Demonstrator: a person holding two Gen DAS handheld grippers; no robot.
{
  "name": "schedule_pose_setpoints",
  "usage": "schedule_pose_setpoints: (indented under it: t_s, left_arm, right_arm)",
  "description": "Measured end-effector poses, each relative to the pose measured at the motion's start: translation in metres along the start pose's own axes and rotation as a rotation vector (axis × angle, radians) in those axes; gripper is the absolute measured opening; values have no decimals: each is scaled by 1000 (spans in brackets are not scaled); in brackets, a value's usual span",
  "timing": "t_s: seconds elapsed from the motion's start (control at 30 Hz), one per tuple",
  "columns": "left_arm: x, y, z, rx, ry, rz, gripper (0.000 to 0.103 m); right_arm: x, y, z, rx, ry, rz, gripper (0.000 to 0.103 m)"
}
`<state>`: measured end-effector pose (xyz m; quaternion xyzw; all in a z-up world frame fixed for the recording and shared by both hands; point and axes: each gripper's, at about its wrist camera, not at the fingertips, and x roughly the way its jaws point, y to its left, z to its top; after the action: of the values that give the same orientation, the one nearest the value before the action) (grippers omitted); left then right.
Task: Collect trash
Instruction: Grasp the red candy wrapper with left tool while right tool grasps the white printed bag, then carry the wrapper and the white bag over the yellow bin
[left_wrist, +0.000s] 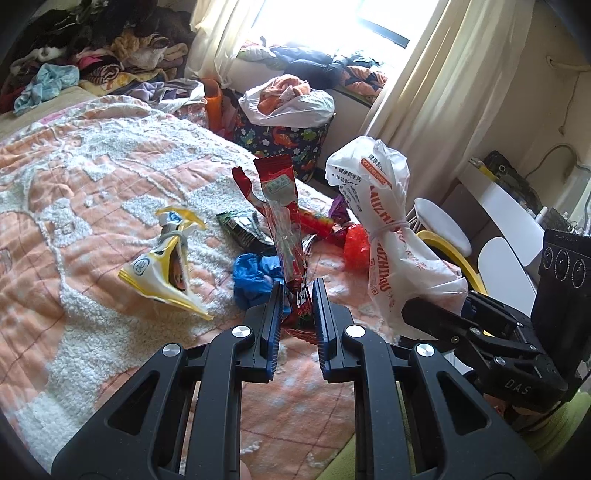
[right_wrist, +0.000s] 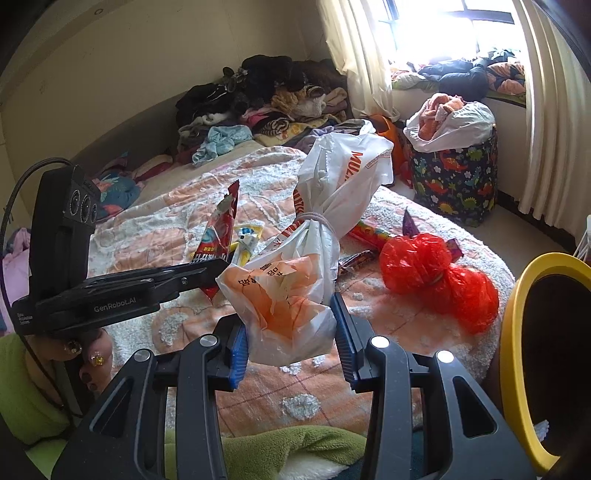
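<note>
I have two pieces of trash lifted off the bed at once. The red snack wrapper (left_wrist: 286, 236) stands upright between the fingers of my left gripper (left_wrist: 297, 314), which is clenched on its lower end; the wrapper's torn top flares above. In the right wrist view the same wrapper (right_wrist: 218, 236) shows behind the left gripper (right_wrist: 207, 275), seen side-on.

My right gripper (right_wrist: 291, 339) is grasping the white plastic bag (right_wrist: 295, 280), a bundle with orange print, cinched in the middle by a band. The bag bulges between the blue pads, which press its sides. In the left wrist view that bag (left_wrist: 388, 240) rises to the right of the wrapper, close beside it but apart.

More trash lies on the orange and white bedspread (left_wrist: 92, 206): a yellow and white pouch (left_wrist: 166, 269) to the left, a crumpled blue bag (left_wrist: 255, 275) just behind the left fingers, a green and silver wrapper (left_wrist: 240, 227) beyond it, and a knotted red plastic bag (right_wrist: 439, 280) to the right.

A yellow-rimmed bin (right_wrist: 517, 321) with a dark inside sits at the right edge of the right wrist view, off the side of the bed.

I judge that I am in the carrying step: both items are picked up but not yet binned. The next move likely calls for swinging the bag right, over the bin's mouth, releasing it there, then bringing the wrapper across the same way. Several pieces remain, so the task looks far from finished.
</note>
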<state>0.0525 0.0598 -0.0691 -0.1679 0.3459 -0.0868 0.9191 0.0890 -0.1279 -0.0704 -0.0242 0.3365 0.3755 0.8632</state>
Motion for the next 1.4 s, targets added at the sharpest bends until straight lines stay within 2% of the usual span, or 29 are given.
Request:
schedule_pose_setpoints:
  t_s: [0.67,1.4]
  left_arm:
    - [9,-63,18,98,-23,-70,11]
    - [35,-129,21,207,0,-168,11]
  right_arm:
    - [-42,-52,10,108,-78,-77,38]
    - [-91,-132,5,267,-148,-237,38]
